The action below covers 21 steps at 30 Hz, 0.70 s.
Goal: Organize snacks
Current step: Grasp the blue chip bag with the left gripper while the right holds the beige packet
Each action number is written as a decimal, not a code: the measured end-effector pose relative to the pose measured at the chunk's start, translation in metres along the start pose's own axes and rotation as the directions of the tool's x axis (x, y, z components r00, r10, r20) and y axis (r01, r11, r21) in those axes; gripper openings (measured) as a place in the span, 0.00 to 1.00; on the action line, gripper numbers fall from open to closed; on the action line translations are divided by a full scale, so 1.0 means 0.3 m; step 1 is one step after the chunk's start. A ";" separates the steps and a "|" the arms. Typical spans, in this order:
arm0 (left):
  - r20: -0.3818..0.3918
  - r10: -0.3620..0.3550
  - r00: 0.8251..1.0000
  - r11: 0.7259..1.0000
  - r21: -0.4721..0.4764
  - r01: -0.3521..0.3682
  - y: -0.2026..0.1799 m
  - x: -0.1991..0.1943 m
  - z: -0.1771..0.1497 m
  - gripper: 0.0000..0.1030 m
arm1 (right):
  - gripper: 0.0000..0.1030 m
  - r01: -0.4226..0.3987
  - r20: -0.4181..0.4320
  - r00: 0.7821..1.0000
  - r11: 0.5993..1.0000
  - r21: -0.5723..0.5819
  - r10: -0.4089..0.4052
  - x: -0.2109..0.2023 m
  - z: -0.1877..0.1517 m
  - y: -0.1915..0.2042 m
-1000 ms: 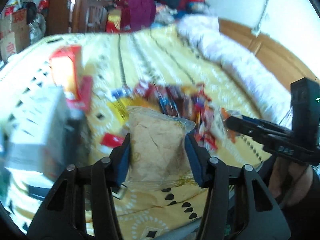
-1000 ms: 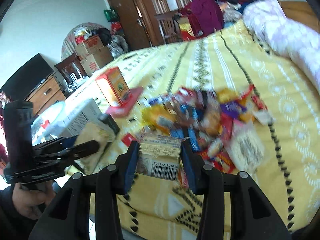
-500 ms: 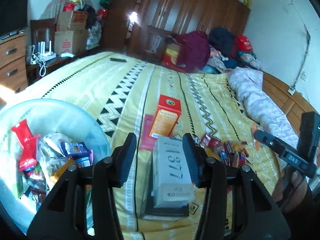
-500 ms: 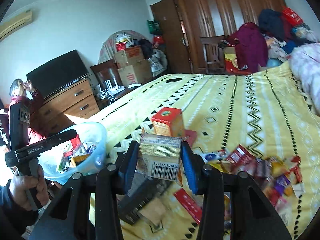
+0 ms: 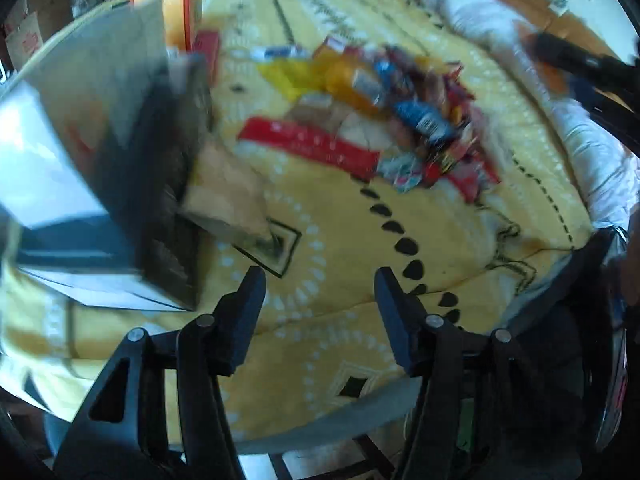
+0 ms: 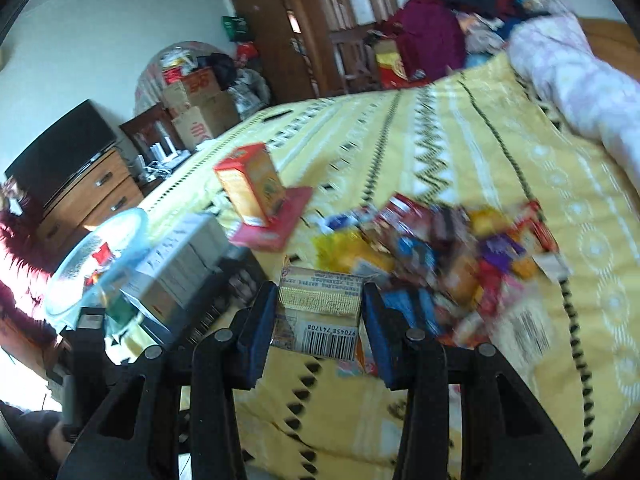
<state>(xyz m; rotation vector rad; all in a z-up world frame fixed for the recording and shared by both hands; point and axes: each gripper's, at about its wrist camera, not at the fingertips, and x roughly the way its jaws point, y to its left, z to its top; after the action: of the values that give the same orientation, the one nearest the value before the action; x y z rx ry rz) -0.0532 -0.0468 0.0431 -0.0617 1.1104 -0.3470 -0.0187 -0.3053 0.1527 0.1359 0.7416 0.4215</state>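
A pile of wrapped snacks (image 5: 384, 112) lies on the yellow patterned bedspread (image 5: 340, 248), also seen in the right wrist view (image 6: 452, 256). My left gripper (image 5: 320, 308) is open and empty, low over the near edge of the bed, short of the pile. A pale snack bag (image 5: 228, 196) lies on the bedspread beside a white box (image 5: 80, 184). My right gripper (image 6: 320, 312) is shut on a gold barcoded snack packet (image 6: 320, 312), held above the bed. A clear blue bowl (image 6: 100, 256) with snacks in it sits at the left.
An orange and red carton (image 6: 252, 184) stands on a red packet (image 6: 276, 220). White and grey boxes (image 6: 180, 256) lie by the bowl. A white quilt (image 6: 576, 80), a dresser with a TV (image 6: 72, 176) and cardboard boxes (image 6: 196, 112) surround the bed.
My left gripper, which held the pale snack bag a second ago, is now open and empty and has swung back towards the pile. My right gripper keeps its packet and has turned.
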 end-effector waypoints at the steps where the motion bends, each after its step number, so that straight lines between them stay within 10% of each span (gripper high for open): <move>1: -0.013 -0.017 1.000 1.000 -0.003 0.017 -0.010 0.030 0.000 0.56 | 0.45 0.014 -0.004 1.000 1.000 0.018 -0.014 -0.012 -0.023 -0.037; 13: 0.022 -0.303 0.953 0.950 -0.072 0.304 -0.174 0.172 0.285 0.71 | 0.45 0.097 -0.006 0.995 0.973 0.210 -0.098 -0.135 -0.174 -0.355; 21: -0.005 -0.157 0.988 0.987 -0.046 0.156 -0.299 0.315 0.381 0.77 | 0.46 0.086 -0.006 0.996 0.967 0.242 -0.087 -0.143 -0.213 -0.416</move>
<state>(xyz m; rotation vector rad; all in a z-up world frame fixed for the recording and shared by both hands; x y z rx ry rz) 0.0636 -0.1745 0.0322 -0.1885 1.1254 -0.4628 -0.0499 -0.4383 0.0994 0.3324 0.7901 0.2465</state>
